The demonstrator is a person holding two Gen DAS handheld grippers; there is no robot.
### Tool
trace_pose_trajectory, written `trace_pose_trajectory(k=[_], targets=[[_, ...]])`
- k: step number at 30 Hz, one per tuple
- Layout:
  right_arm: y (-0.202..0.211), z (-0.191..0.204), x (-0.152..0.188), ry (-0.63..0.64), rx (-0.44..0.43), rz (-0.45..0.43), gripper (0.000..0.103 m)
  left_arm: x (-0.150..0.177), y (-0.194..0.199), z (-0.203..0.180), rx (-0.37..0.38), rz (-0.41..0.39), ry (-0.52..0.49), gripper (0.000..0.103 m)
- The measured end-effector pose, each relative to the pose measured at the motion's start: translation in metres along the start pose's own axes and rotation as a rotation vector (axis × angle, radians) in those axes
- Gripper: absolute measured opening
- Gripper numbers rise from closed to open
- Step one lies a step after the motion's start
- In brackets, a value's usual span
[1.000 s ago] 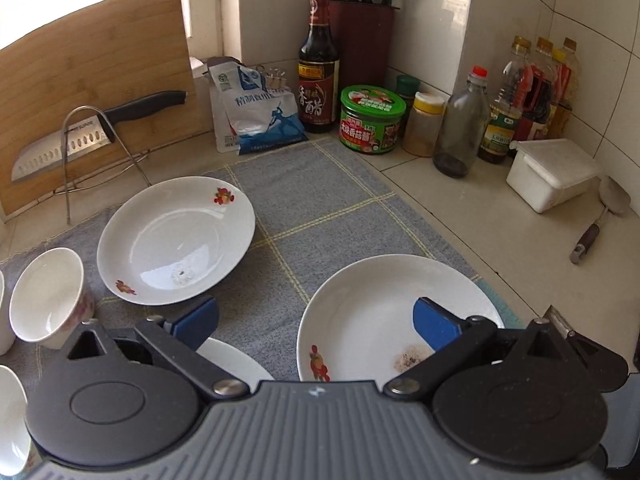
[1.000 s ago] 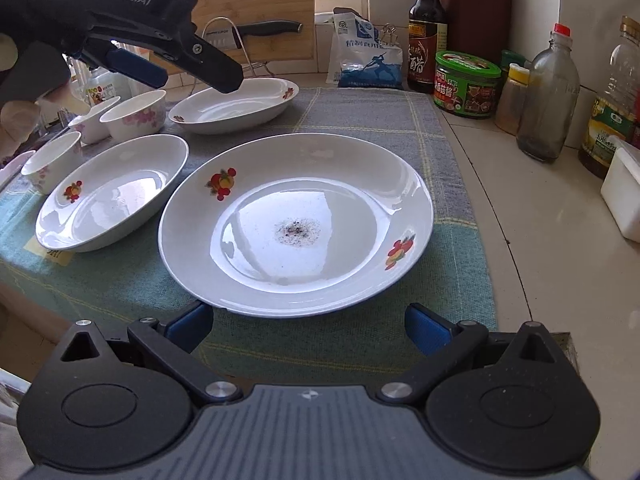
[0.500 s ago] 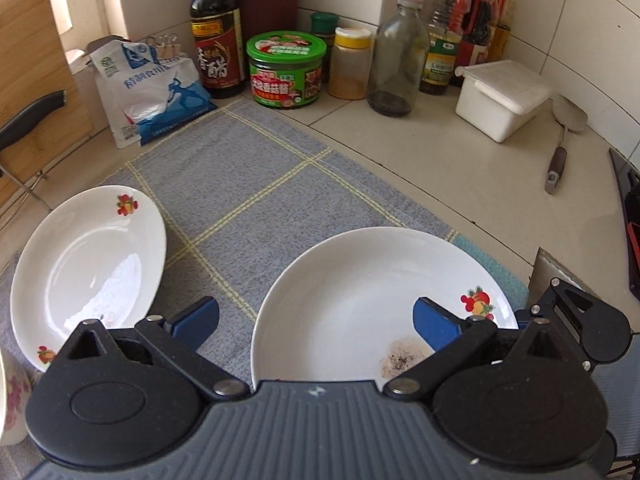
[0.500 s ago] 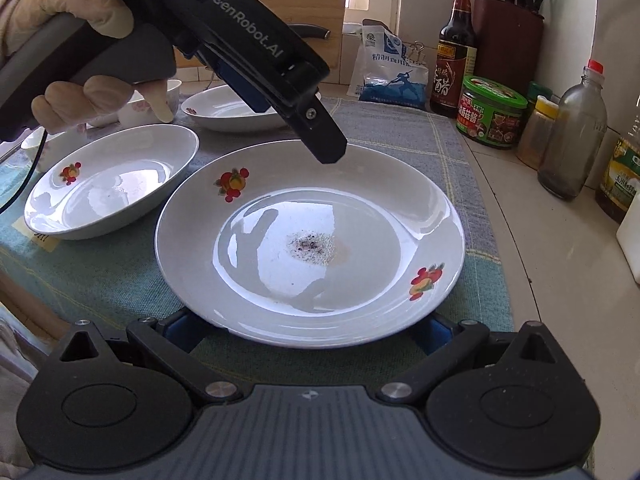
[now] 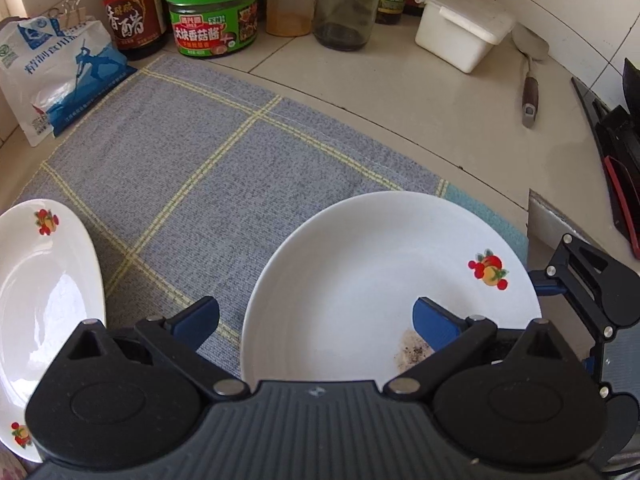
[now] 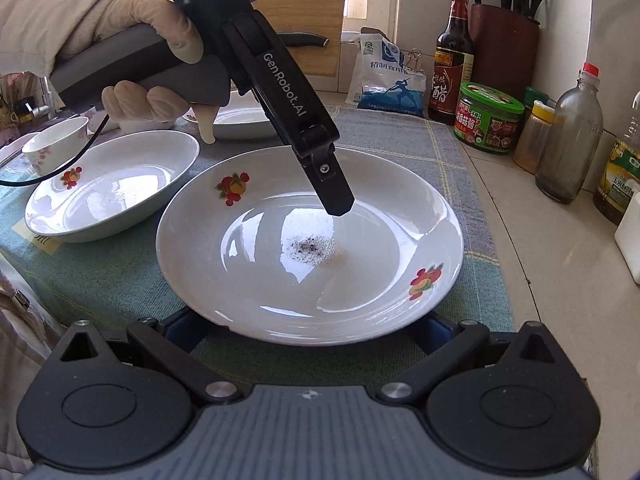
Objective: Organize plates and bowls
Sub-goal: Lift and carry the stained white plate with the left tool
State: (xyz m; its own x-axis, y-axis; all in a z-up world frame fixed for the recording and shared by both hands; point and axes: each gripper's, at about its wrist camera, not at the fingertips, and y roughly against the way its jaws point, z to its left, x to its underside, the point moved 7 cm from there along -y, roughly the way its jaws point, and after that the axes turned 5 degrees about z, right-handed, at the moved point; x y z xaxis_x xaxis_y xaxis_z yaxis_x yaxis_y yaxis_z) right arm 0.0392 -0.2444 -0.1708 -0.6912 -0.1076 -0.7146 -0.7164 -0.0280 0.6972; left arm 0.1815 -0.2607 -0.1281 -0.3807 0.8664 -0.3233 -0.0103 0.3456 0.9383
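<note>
A large white plate (image 6: 310, 240) with fruit decals and a patch of crumbs lies on the grey-green cloth (image 5: 224, 168). My right gripper (image 6: 308, 330) is open, its blue pads (image 6: 180, 320) partly hidden under the plate's near rim on either side. My left gripper (image 5: 316, 322) is open and hovers over the same plate (image 5: 380, 280), one pad above its middle and the other outside its left rim. In the right wrist view a gloved hand (image 6: 152, 32) holds the left gripper (image 6: 336, 200) tilted down over the plate. A second plate (image 5: 44, 280) lies to the left.
A deep plate (image 6: 108, 184), another plate (image 6: 240, 120) and a small bowl (image 6: 56, 144) lie behind on the left. A green jar (image 5: 212, 16), vinegar bottle (image 5: 128, 4), salt bag (image 5: 52, 76), white box (image 5: 464, 28) and spatula (image 5: 530, 92) line the back.
My left gripper swung right and down over the large plate. My right gripper pushed forward until its pads slid under the plate's near rim.
</note>
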Motion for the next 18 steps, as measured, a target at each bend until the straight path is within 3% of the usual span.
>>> trace_pose_trajectory(k=[7, 10, 18], targets=[[-0.001, -0.002, -0.002, 0.006, -0.008, 0.017, 0.103, -0.007, -0.005, 0.0, 0.091, 0.061, -0.035, 0.1], [-0.002, -0.003, -0.003, 0.007, -0.009, 0.023, 0.103, -0.007, -0.008, -0.004, 0.13, 0.098, -0.053, 0.094], [-0.004, -0.003, -0.004, 0.009, -0.013, 0.033, 0.103, -0.004, -0.011, -0.009, 0.152, 0.154, -0.127, 0.091]])
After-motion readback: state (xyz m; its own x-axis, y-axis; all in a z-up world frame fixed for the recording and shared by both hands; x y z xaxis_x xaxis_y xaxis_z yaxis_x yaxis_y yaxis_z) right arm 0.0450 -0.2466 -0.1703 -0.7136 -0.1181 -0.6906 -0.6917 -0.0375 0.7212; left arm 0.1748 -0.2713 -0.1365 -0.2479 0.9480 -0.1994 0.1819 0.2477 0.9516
